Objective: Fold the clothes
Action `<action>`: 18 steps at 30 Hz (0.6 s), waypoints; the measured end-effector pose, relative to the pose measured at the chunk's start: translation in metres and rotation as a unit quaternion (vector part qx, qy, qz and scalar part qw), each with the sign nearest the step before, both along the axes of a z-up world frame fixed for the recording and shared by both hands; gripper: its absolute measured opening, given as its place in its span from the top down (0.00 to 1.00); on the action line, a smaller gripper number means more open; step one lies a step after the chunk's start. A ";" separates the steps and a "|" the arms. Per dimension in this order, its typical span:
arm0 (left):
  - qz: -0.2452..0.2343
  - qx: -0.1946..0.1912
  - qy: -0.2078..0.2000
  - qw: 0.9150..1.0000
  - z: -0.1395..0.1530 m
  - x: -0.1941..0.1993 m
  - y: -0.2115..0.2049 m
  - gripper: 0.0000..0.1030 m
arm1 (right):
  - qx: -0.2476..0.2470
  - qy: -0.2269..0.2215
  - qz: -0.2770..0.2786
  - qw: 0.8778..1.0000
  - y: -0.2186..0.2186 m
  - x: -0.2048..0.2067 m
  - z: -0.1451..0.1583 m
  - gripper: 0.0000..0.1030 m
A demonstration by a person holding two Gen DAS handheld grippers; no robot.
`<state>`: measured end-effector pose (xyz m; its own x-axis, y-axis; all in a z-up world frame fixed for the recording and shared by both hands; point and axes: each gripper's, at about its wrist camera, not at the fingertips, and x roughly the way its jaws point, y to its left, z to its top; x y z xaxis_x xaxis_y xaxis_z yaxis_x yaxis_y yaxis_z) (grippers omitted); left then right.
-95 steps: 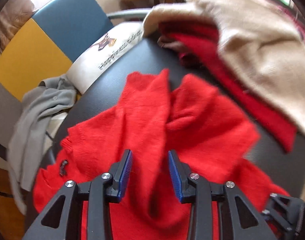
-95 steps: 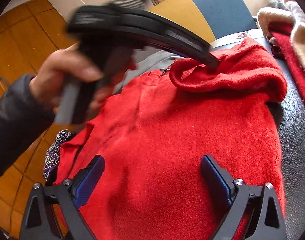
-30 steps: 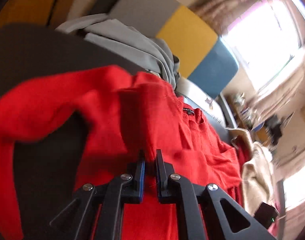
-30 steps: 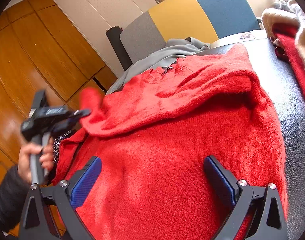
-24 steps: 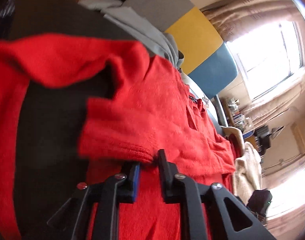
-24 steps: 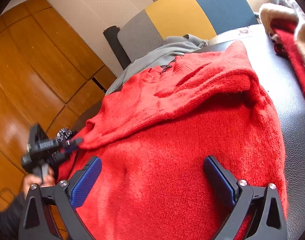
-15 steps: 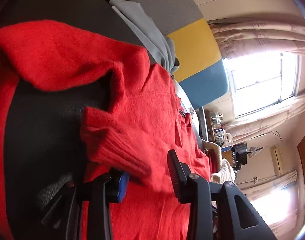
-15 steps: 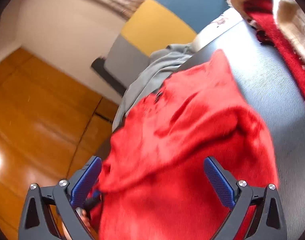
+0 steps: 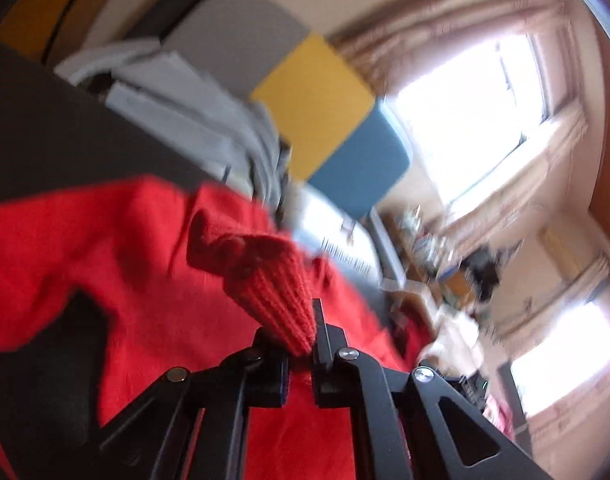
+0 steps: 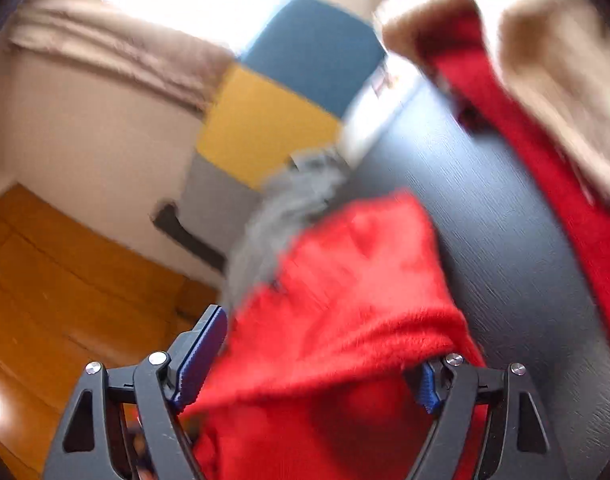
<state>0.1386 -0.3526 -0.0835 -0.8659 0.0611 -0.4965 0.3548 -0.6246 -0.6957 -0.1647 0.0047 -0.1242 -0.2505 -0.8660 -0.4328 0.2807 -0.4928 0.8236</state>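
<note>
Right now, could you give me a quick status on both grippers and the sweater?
Left gripper shut on red sweater cuff. Right gripper open over the sweater body. Grey garment lies at the far edge, nothing blocking.

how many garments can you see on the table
4: red sweater in front, its cuff pinched in the left gripper; grey garment draped off the far edge; beige sweater on another red one at right. More may be hidden.

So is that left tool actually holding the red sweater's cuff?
Yes, the left gripper's fingers are closed on the ribbed cuff of the red sweater.
</note>
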 end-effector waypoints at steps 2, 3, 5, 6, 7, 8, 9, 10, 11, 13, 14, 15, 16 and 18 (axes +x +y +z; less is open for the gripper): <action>-0.010 0.010 -0.024 1.000 -0.020 0.008 0.006 0.94 | 0.024 0.010 0.041 0.999 0.008 0.010 0.000 0.21; -0.012 0.018 -0.034 0.999 -0.030 0.015 0.008 0.94 | 0.039 0.021 0.063 0.997 0.014 0.015 0.006 0.20; -0.017 0.033 -0.053 0.998 -0.050 0.027 0.011 0.94 | 0.075 0.049 0.090 0.992 0.023 0.020 0.022 0.20; -0.019 0.040 -0.063 0.997 -0.060 0.034 0.013 0.94 | 0.102 0.078 0.098 0.987 0.026 0.021 0.036 0.20; -0.019 0.049 -0.067 0.996 -0.068 0.039 0.014 0.94 | 0.127 0.115 0.101 0.980 0.027 0.021 0.050 0.20; -0.016 0.061 -0.060 0.996 -0.071 0.044 0.011 0.92 | 0.145 0.146 0.107 0.973 0.023 0.018 0.062 0.20; -0.011 0.069 -0.054 0.996 -0.072 0.048 0.009 0.91 | 0.165 0.180 0.117 0.963 0.013 0.014 0.076 0.20; -0.004 0.072 -0.050 0.996 -0.071 0.050 0.007 0.89 | 0.186 0.210 0.128 0.951 0.001 0.011 0.087 0.20; 0.002 0.073 -0.046 0.996 -0.069 0.052 0.005 0.84 | 0.209 0.234 0.140 0.939 -0.012 0.007 0.092 0.21; 0.007 0.074 -0.036 0.997 -0.064 0.051 0.000 0.81 | 0.255 0.276 0.180 0.909 -0.048 0.001 0.096 0.23; 0.006 0.077 -0.032 0.997 -0.061 0.048 -0.003 0.78 | 0.277 0.290 0.202 0.894 -0.067 -0.003 0.094 0.25; 0.003 0.079 -0.029 0.996 -0.058 0.044 -0.006 0.75 | 0.302 0.297 0.221 0.879 -0.084 -0.010 0.089 0.27; 0.001 0.079 -0.028 0.996 -0.055 0.039 -0.009 0.75 | 0.330 0.301 0.238 0.863 -0.102 -0.016 0.081 0.28; -0.004 0.074 -0.034 0.997 -0.051 0.030 -0.010 0.72 | 0.349 0.297 0.248 0.854 -0.112 -0.021 0.072 0.28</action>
